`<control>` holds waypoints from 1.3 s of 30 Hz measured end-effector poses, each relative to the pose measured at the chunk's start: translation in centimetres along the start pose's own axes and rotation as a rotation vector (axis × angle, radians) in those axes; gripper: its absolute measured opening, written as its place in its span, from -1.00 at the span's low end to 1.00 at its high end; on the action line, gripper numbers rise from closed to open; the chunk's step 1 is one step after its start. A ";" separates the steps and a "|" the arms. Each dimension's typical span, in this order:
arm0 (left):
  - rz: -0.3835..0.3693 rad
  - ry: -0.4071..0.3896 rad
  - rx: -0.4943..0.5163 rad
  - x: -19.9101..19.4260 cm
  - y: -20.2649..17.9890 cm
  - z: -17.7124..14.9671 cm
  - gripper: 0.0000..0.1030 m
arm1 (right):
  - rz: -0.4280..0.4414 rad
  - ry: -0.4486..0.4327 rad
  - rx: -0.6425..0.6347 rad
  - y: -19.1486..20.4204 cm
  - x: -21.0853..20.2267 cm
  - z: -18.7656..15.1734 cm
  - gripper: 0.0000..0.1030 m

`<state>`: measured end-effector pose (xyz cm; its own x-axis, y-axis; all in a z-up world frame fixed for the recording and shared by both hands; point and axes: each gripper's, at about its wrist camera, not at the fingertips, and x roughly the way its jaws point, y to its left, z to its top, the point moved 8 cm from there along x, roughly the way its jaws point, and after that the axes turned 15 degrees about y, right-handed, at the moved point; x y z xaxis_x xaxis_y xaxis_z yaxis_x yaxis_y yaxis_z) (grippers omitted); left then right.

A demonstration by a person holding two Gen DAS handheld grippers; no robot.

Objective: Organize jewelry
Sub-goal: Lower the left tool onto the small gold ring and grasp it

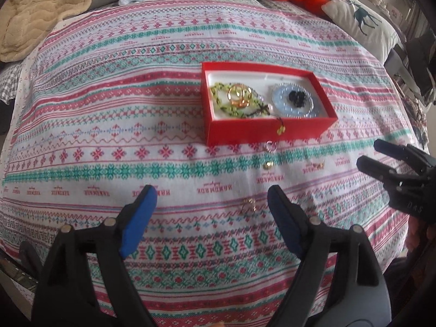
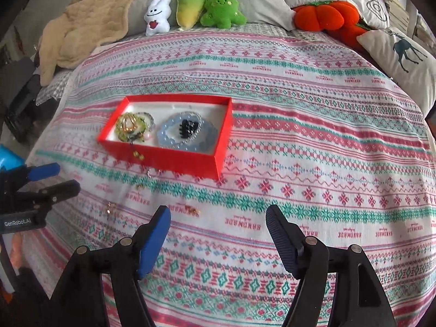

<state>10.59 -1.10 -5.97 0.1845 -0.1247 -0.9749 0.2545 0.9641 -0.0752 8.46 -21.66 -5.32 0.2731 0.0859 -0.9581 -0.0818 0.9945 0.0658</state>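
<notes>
A red box (image 1: 268,132) (image 2: 169,160) lies open on the patterned bedspread. It holds a green bead bracelet (image 1: 218,98), gold rings (image 1: 239,95), a blue beaded piece (image 1: 294,100) and a black hair clip (image 1: 297,97). A small tassel (image 1: 280,129) hangs over its front wall. Loose on the cloth before the box lie a silver ring (image 1: 270,146), a gold stud (image 1: 267,165), a small gold piece (image 1: 317,165) and gold earrings (image 1: 249,204). My left gripper (image 1: 211,199) is open and empty, just left of the earrings. My right gripper (image 2: 218,219) is open and empty above the cloth.
Plush toys (image 2: 190,8), an orange pumpkin cushion (image 2: 327,16), a deer pillow (image 2: 403,51) and a tan blanket (image 2: 90,21) line the far side of the bed. The right gripper shows at the right edge of the left wrist view (image 1: 378,155).
</notes>
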 end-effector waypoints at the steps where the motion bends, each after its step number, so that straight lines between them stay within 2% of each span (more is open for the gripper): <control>1: 0.004 0.000 0.004 0.1 0.0 -0.3 0.62 | -0.004 0.003 0.000 -0.1 0.1 -0.3 0.43; 7: -0.003 -0.014 0.046 0.8 -0.3 -1.9 0.62 | -0.051 0.038 -0.036 -0.5 1.5 -1.9 0.44; 13: -0.013 -0.025 0.134 2.2 -1.5 -3.2 0.62 | -0.071 0.072 -0.093 0.5 2.7 -3.1 0.44; 17: -0.042 -0.017 0.178 3.3 -2.7 -3.7 0.58 | -0.085 0.083 -0.120 1.0 3.4 -3.4 0.44; 22: -0.105 -0.006 0.201 4.4 -4.4 -3.6 0.03 | -0.080 0.095 -0.127 1.4 4.4 -3.7 0.44; 25: -0.129 0.006 0.200 5.1 -4.9 -3.3 -0.13 | -0.090 0.107 -0.142 1.5 5.1 -3.7 0.44; 32: -0.137 0.002 0.162 6.0 -5.1 -1.7 -0.36 | -0.086 0.095 -0.150 1.9 5.4 -3.2 0.44; 39: -0.101 0.005 0.158 6.7 -5.6 -1.0 -0.67 | -0.057 0.099 -0.158 2.7 6.1 -2.9 0.44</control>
<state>9.44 -7.10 -12.32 0.1455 -0.2177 -0.9651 0.4173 0.8980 -0.1397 7.08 -18.62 -11.83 0.1861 0.0155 -0.9824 -0.2204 0.9751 -0.0264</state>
